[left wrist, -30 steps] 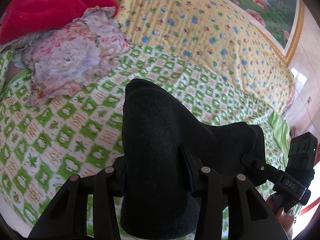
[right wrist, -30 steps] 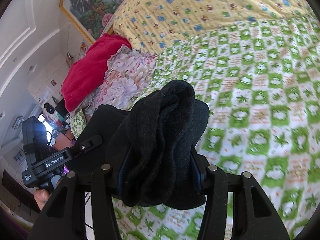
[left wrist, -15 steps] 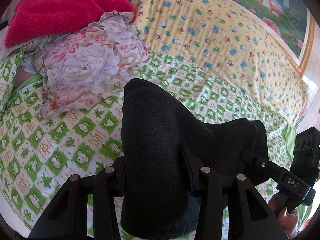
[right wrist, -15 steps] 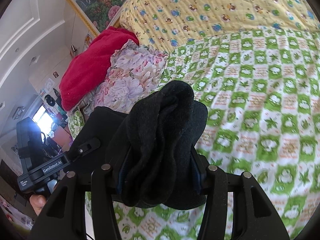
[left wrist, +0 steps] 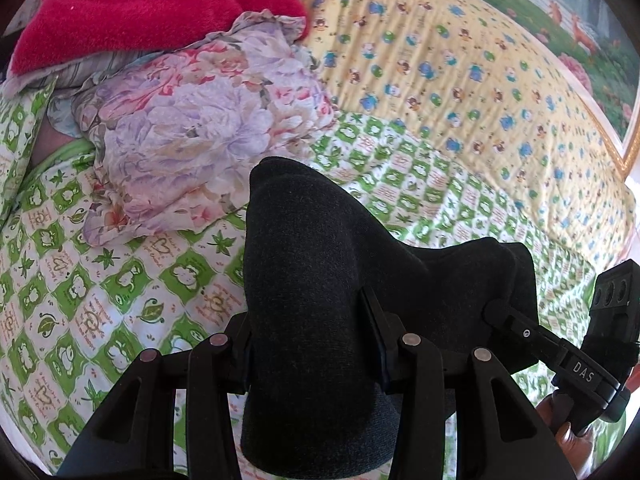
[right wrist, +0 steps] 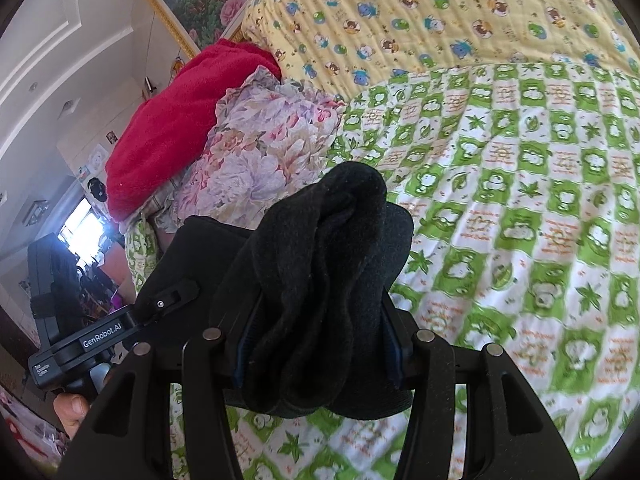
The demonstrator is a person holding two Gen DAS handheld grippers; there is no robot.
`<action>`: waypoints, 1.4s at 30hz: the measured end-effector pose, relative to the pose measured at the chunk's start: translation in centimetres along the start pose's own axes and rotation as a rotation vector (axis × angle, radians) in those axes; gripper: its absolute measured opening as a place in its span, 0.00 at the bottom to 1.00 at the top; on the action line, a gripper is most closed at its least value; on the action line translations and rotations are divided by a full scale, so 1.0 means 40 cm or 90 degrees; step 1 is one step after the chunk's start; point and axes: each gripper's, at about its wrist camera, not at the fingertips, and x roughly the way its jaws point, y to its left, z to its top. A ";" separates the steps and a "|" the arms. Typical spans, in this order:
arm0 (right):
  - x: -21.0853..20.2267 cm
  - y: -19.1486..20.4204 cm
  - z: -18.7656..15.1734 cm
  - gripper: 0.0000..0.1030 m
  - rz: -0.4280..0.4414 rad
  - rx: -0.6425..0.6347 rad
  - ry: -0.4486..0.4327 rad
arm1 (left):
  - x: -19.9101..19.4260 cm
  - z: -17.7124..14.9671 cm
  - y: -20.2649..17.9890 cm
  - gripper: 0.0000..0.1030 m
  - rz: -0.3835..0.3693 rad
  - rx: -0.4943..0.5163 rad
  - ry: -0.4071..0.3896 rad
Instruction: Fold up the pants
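Now | left gripper point(left wrist: 312, 340) fingers clamped on black pants point(left wrist: 316, 264) | right gripper point(right wrist: 316, 336) fingers clamped on bunched pants

The right gripper point(right wrist: 316, 344) is clamping a bunched fold of the black pants point(right wrist: 320, 280) above the green checked bedsheet point(right wrist: 520, 220). The left gripper point(right wrist: 160, 304) is gripping the cloth alongside, near a floral pillow point(right wrist: 260, 152).

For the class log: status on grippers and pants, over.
Left gripper shut on pants. Right gripper likewise. Pants above bedspread; pillow ahead.
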 end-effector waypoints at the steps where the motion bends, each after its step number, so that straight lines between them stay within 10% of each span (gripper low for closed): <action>1: 0.009 0.000 0.004 0.52 -0.001 -0.003 0.002 | 0.006 0.001 0.006 0.43 0.003 -0.003 0.000; 18: 0.085 -0.086 -0.022 0.75 -0.040 0.000 0.036 | 0.084 -0.050 0.068 0.58 0.029 -0.021 0.033; 29: 0.033 -0.053 -0.021 0.89 -0.015 0.021 0.013 | 0.017 -0.070 0.055 0.78 0.027 -0.007 0.018; 42: -0.074 0.042 -0.075 0.98 -0.025 -0.079 -0.034 | -0.070 -0.121 0.034 0.79 0.027 0.022 0.009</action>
